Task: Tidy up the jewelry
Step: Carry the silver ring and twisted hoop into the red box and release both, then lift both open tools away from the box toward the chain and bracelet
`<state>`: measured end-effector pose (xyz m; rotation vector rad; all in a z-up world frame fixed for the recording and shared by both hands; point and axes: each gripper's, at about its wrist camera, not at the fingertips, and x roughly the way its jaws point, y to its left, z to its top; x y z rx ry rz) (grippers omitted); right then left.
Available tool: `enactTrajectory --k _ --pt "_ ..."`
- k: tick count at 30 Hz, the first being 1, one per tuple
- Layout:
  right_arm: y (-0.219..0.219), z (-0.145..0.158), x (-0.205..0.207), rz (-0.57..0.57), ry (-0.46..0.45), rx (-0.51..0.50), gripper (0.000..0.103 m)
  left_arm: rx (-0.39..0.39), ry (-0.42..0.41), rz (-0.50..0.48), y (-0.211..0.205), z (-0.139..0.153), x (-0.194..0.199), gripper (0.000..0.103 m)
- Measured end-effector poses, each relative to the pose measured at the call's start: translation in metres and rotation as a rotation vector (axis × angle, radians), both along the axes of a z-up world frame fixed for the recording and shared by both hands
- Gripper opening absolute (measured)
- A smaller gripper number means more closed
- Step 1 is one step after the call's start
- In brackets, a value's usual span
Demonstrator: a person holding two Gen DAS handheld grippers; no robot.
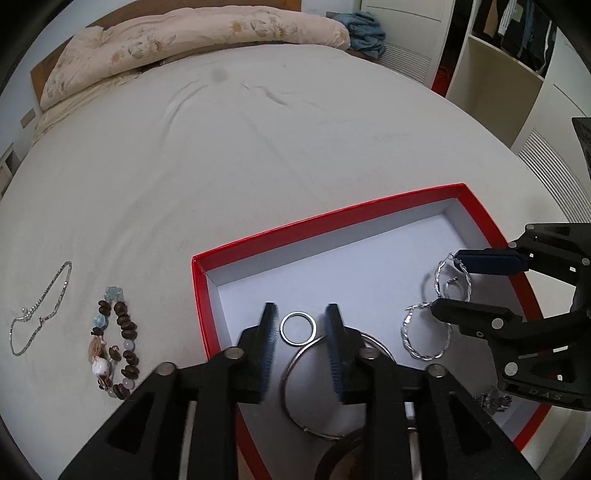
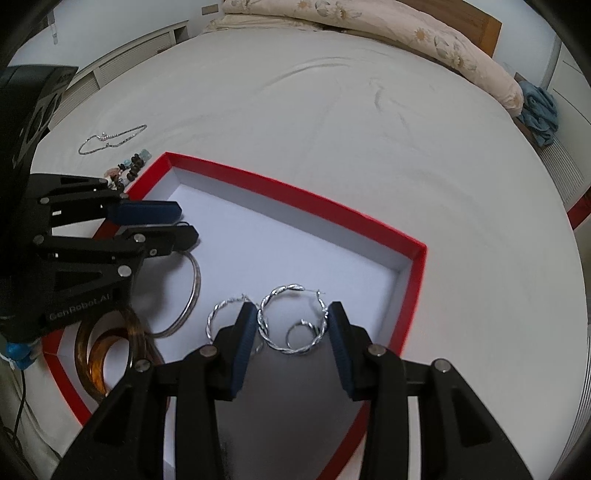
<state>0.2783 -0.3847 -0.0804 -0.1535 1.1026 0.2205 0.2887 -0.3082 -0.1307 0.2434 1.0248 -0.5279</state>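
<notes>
A red box with a white floor [image 1: 369, 258] [image 2: 295, 240] lies on the bed. My left gripper [image 1: 300, 325] [image 2: 184, 221] is open over a small silver ring [image 1: 298, 328] and a large silver bangle [image 1: 295, 384] [image 2: 184, 306]. My right gripper [image 2: 291, 321] [image 1: 448, 278] is open around a twisted silver hoop earring [image 2: 291, 319] [image 1: 453, 277] with a small hoop [image 2: 301, 336] inside it. A second twisted hoop [image 1: 426, 332] [image 2: 225, 314] lies beside it. A beaded bracelet [image 1: 114, 343] [image 2: 131, 168] and a silver chain [image 1: 40, 310] [image 2: 110, 138] lie outside the box.
Amber bangles [image 2: 107, 354] and a silver charm [image 1: 495, 400] lie in the box's near part. A floral quilt [image 1: 184, 40] [image 2: 424, 33] and blue cloth [image 1: 365, 31] are at the bed's far end. Shelves [image 1: 517, 74] stand at the right.
</notes>
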Motion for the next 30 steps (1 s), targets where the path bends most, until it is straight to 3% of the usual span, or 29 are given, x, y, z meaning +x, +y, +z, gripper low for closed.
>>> enactTrajectory --k 2,3,17,30 --pt "-0.001 0.001 -0.002 -0.003 0.001 -0.002 0.038 0.006 -0.015 -0.001 -0.001 0.003 -0.003 0.048" --pt "-0.001 0.003 -0.004 -0.006 0.001 -0.002 0.038 0.008 -0.022 0.001 0.000 0.005 -0.005 0.050" --pt "0.009 0.026 -0.035 -0.026 -0.009 0.016 0.041 -0.019 -0.075 0.044 0.025 0.053 -0.033 0.050" --pt "0.028 0.071 -0.108 -0.066 -0.043 0.061 0.041 -0.034 -0.143 0.085 0.073 0.104 -0.106 0.050"
